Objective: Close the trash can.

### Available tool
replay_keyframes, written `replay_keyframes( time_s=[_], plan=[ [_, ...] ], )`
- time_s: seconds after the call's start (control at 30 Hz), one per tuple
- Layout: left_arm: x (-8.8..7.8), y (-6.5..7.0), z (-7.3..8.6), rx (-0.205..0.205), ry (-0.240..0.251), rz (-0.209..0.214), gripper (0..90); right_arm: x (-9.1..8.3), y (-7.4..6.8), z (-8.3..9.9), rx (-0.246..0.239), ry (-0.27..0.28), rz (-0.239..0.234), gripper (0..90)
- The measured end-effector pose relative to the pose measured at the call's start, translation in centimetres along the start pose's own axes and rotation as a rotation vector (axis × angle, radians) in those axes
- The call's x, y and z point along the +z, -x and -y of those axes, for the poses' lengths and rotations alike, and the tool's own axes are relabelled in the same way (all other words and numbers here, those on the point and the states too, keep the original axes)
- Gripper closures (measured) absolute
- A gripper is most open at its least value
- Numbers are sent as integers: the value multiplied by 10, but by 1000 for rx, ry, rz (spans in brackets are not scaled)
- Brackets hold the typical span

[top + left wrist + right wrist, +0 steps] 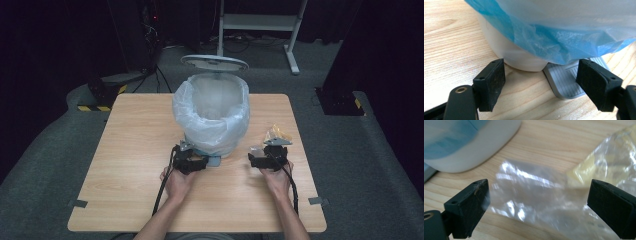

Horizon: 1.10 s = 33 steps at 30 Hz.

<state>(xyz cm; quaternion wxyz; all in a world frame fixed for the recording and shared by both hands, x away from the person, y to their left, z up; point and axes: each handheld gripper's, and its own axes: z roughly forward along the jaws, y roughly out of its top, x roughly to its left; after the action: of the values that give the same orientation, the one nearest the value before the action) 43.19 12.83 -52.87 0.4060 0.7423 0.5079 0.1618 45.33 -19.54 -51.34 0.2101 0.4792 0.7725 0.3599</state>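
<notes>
We see the crumpled clear plastic wrapper with yellow end (544,192) lying lengthwise between the wide-open jaws of our right gripper (537,202), yellow end pointing away to the right.

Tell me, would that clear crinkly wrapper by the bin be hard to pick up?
Probably a bit. The clear wrapper looks thin, crumpled and glossy, so it should be very light, floppy and perhaps slippery. It lies flat on the table between the right gripper's open jaws, so pinching may just crush it.

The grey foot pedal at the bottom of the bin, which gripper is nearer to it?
Left. The left gripper sits open right at the pedal; the right gripper is off to the bin's right, over a clear wrapper.
</notes>
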Motion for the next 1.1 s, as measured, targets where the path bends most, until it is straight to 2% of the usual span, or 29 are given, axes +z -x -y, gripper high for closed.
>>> replay_keyframes(
  time_s=[0.13,0.27,0.4,0.43,0.47,0.57,0.6,0.63,0.67,0.87,0.9,1.1],
  plan=[
    [0,0,0,-2,0,1,240,10,4,4,21,-36,-6,68],
    [0,0,0,-1,1,1,242,11,6,6,24,-39,-4,117],
    [0,0,0,-2,1,2,243,12,9,7,20,-33,1,232],
    [0,0,0,-2,1,2,244,12,9,7,20,-32,12,297],
    [0,0,0,-2,1,2,244,12,9,7,20,-32,12,297],
    [0,0,0,-2,2,2,246,11,13,8,18,-20,22,392],
    [0,0,0,-3,2,2,246,10,13,8,23,-19,26,428],
    [0,0,0,-2,1,2,246,9,15,9,21,-14,40,503],
    [0,0,0,-2,1,2,246,9,15,9,21,-14,40,503],
    [0,0,0,-2,2,2,246,8,19,10,25,-6,54,697],
    [0,0,0,-2,1,2,246,7,22,11,31,-4,50,769],
    [0,0,0,-1,1,1,246,7,23,11,40,-5,38,840]
  ],
)
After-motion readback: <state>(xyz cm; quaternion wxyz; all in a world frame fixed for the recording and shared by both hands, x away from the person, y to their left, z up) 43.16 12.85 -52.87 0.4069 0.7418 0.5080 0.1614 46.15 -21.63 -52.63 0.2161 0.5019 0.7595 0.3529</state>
